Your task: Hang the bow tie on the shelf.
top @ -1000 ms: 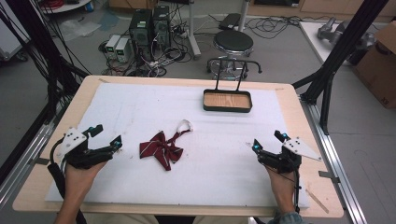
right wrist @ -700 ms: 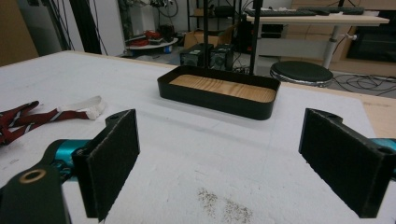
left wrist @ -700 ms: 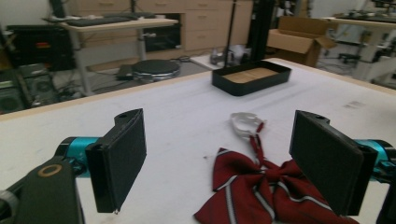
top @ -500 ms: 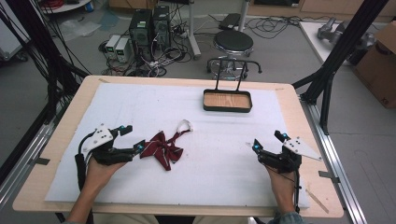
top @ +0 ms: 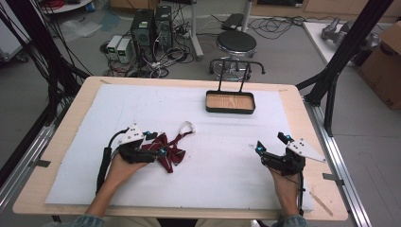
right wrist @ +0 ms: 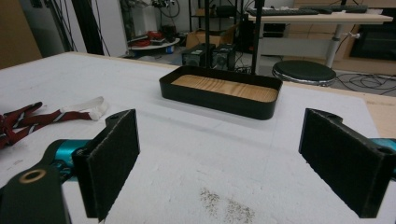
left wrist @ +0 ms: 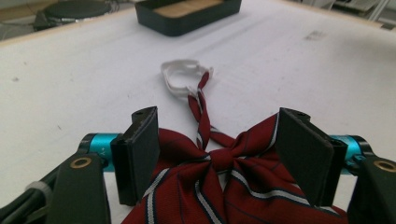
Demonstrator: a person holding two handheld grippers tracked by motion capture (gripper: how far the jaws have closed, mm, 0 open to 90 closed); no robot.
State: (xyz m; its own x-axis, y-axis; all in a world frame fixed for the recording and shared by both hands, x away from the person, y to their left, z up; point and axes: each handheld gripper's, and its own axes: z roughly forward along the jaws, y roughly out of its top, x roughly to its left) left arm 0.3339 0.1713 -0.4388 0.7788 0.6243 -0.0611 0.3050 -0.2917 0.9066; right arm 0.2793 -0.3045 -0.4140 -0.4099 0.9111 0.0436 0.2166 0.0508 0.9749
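A dark red striped bow tie with a white strap loop lies on the white mat left of centre. My left gripper stands open with its jaws on either side of the bow tie; the knot sits between the pads, and whether they touch the cloth cannot be told. The white strap loop lies beyond the bow. My right gripper rests open near the mat's right front, nothing between its jaws. A black tray with a wooden floor stands at the back.
The tray lies straight ahead of the right gripper, and the bow tie's strap shows at that view's left. A black stool and computer boxes stand on the floor behind the table. Wooden table edges border the mat.
My left gripper has moved right across the mat from the left edge until its open jaws straddle the bow tie. The right gripper has stayed in place.
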